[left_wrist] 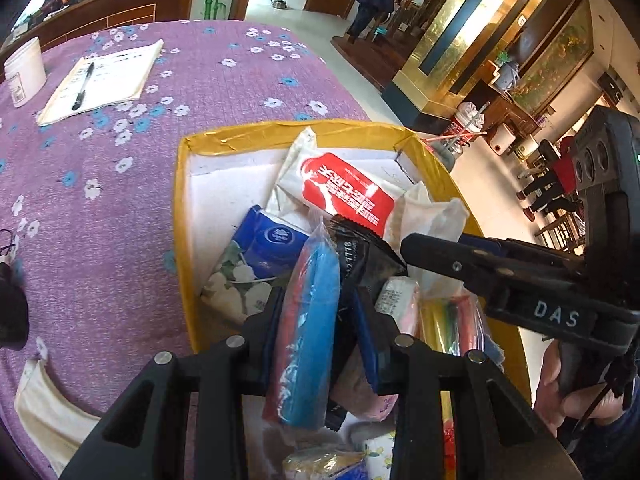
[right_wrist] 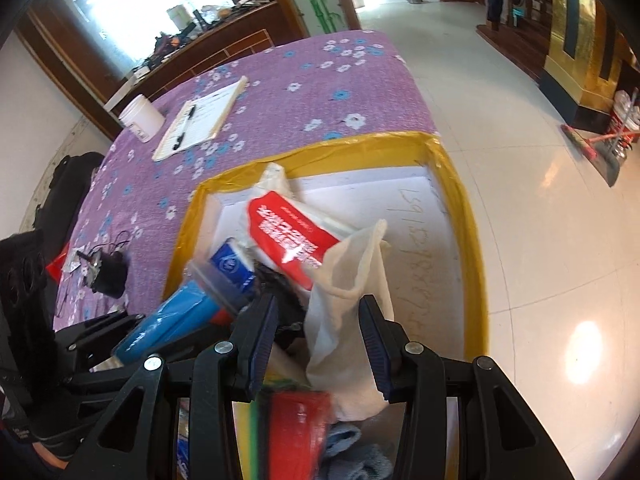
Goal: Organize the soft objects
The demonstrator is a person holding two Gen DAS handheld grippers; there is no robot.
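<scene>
A white foam box with a yellow-taped rim (left_wrist: 280,128) (right_wrist: 360,148) sits on the purple flowered tablecloth, full of soft packs. My left gripper (left_wrist: 320,320) is shut on a clear bag holding a blue roll (left_wrist: 316,320) (right_wrist: 168,320), tilted over the box. A black packet (left_wrist: 360,256) lies against its right pad. My right gripper (right_wrist: 320,320) (left_wrist: 408,248) comes in from the right and is shut on a white cloth (right_wrist: 348,300) (left_wrist: 440,216) above the box. A red-and-white pack (left_wrist: 344,188) (right_wrist: 288,232) and a blue tissue pack (left_wrist: 264,248) (right_wrist: 232,264) lie inside.
A notebook with a pen (left_wrist: 104,80) (right_wrist: 200,120) and a white tub (left_wrist: 24,68) (right_wrist: 140,116) stand at the far side of the table. A black gadget (right_wrist: 108,272) lies left of the box. The box sits at the table's right edge, with tiled floor beyond.
</scene>
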